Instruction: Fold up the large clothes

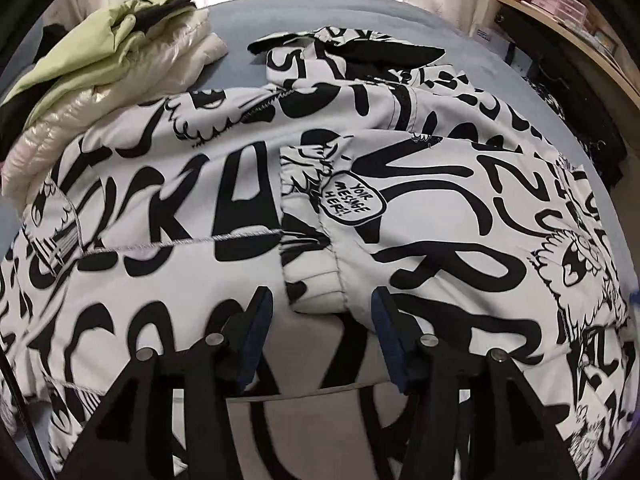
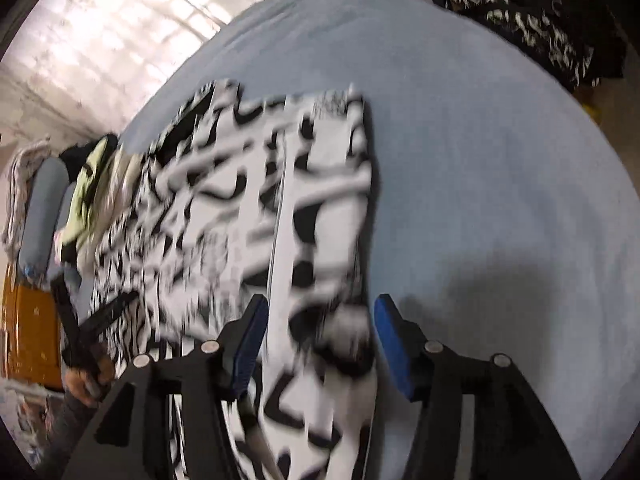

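Observation:
A large white jacket (image 1: 224, 184) with black graffiti print lies spread on the blue-grey bed (image 1: 320, 12). One sleeve is folded across its front, and the sleeve's cuff (image 1: 312, 276) ends just ahead of my left gripper (image 1: 322, 316). That gripper is open, with the cuff's edge between its blue pads and not pinched. In the blurred right wrist view the jacket (image 2: 240, 208) runs away from my right gripper (image 2: 320, 324). It is open above the jacket's near right edge, with cloth beneath the gap. A hand (image 2: 82, 380) holds the other gripper at the left.
A pile of folded clothes (image 1: 100, 60), pale green over cream, sits at the bed's back left, touching the jacket. A wooden shelf (image 1: 580, 32) stands at the right. Dark patterned cloth (image 2: 540, 28) lies beyond the bed. Bare sheet (image 2: 500, 200) stretches to the right of the jacket.

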The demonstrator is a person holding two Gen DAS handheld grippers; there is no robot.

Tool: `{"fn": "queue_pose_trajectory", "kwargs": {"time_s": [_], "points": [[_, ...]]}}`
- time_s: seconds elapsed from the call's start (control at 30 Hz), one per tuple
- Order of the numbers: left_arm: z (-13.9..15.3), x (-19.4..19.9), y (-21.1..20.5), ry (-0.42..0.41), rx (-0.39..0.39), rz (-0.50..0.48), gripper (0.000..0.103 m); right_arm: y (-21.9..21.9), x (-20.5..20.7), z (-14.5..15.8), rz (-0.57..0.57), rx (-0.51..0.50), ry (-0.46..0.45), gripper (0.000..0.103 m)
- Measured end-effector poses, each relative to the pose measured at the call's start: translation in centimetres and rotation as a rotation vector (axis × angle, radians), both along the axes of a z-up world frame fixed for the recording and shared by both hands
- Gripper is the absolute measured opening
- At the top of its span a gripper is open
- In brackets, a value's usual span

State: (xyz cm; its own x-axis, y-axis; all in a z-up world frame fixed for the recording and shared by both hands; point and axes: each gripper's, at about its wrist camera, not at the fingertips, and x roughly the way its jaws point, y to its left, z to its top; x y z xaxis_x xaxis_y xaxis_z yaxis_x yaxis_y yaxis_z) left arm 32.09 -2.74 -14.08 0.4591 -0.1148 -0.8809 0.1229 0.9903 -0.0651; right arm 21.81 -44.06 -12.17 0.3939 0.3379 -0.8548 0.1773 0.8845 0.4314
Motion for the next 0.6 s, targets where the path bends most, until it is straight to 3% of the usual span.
{"fn": "queue_pose_trajectory", "kwargs": {"time_s": [0.17, 0.27, 0.33, 0.4, 0.43, 0.5, 0.6], "points": [[-0.8, 0.9, -0.5, 0.04, -0.021, 0.066, 0.049, 2.8, -0.8, -1.1, 0.076, -0.073, 0.017, 0.056], [-1.1, 1.2, -0.9, 0.047, -0.006, 0.083, 0.049, 4.3, -0.6, -1.7, 0.129, -0.189, 0.0, 0.056], [-1.4, 1.5, -1.3, 0.055, 0.012, 0.092, 0.049, 4.3, -0.6, -2.4, 0.133, -0.19, -0.008, 0.055], [-1.1, 1.4, -2.0, 0.056, 0.048, 0.089, 0.047, 4.4, -1.1, -2.1, 0.121, -0.232, -0.026, 0.035], [-0.9, 1.1, -2.2, 0.053, 0.055, 0.08, 0.046, 4.3, -1.6, -1.6, 0.109, -0.263, -0.033, 0.015], [-0.7, 0.6, -2.7, 0.042, 0.078, 0.061, 0.046, 3.6, -2.6, -0.6, 0.078, -0.301, -0.059, 0.009], [-1.9, -0.2, -3.5, 0.026, 0.133, 0.036, 0.047, 2.2, -3.2, -2.6, 0.065, -0.291, 0.01, 0.005]]}}
